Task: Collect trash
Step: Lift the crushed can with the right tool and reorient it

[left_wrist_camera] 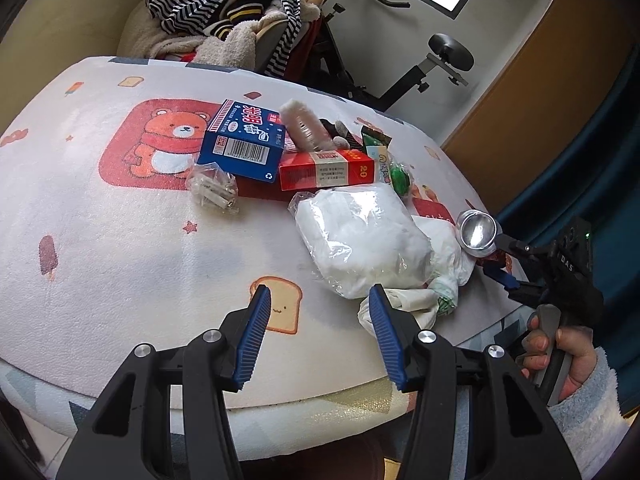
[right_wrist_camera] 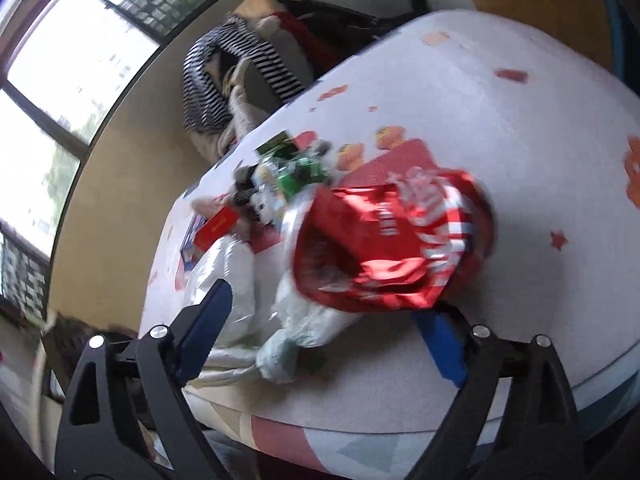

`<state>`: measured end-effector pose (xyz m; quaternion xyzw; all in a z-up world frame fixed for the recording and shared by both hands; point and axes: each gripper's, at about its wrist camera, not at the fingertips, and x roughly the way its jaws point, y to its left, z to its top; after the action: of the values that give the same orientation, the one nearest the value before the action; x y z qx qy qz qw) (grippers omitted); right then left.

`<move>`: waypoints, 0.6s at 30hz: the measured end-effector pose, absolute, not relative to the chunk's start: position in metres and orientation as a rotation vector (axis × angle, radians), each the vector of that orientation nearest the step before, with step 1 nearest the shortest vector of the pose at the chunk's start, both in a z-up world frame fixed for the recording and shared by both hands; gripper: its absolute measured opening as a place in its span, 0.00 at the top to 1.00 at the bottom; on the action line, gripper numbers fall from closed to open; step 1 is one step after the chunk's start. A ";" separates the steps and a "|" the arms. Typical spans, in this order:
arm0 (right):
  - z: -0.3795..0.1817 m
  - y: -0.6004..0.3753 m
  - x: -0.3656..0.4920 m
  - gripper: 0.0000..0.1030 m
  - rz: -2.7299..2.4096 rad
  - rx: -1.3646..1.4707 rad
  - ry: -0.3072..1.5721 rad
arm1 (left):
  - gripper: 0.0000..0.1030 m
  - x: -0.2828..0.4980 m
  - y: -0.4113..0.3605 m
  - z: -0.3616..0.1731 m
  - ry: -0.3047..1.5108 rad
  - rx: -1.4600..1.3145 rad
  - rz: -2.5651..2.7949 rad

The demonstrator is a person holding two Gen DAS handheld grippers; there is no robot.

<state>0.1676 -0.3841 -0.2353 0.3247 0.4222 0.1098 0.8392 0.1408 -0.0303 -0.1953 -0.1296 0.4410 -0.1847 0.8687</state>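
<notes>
Trash lies on a table with a printed cloth (left_wrist_camera: 100,220). There is a blue carton (left_wrist_camera: 242,142), a red box (left_wrist_camera: 326,170), a clear bag of white stuff (left_wrist_camera: 360,236), a white plastic bag (left_wrist_camera: 424,300), a small bag of plastic bits (left_wrist_camera: 214,190) and green wrappers (left_wrist_camera: 398,176). My left gripper (left_wrist_camera: 320,320) is open and empty, just in front of the clear bag. My right gripper (right_wrist_camera: 324,316) is open, its jaws wide, with a crushed red can (right_wrist_camera: 392,240) tilted between them, blurred. In the left wrist view the can's silver base (left_wrist_camera: 478,232) shows at the right gripper's tip (left_wrist_camera: 504,256).
A chair piled with striped clothes (left_wrist_camera: 236,4) stands behind the table. An exercise bike (left_wrist_camera: 420,68) stands at the back right. A window (right_wrist_camera: 52,92) is on the far wall. A hand (left_wrist_camera: 560,356) holds the right gripper's handle at the table's right edge.
</notes>
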 end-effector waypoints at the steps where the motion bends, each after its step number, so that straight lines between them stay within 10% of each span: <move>1: -0.237 -0.389 0.166 0.15 0.212 0.720 0.883 | 0.52 0.141 -0.030 -0.195 0.922 -0.270 -0.386; 18: -0.268 -0.426 0.167 0.31 0.086 1.114 0.714 | 0.52 0.146 -0.043 -0.200 0.918 -0.227 -0.403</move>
<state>0.1669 -0.4258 -0.2681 0.5170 0.3314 0.0400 0.7882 0.1461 -0.0435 -0.1999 -0.1084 0.4390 -0.1926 0.8709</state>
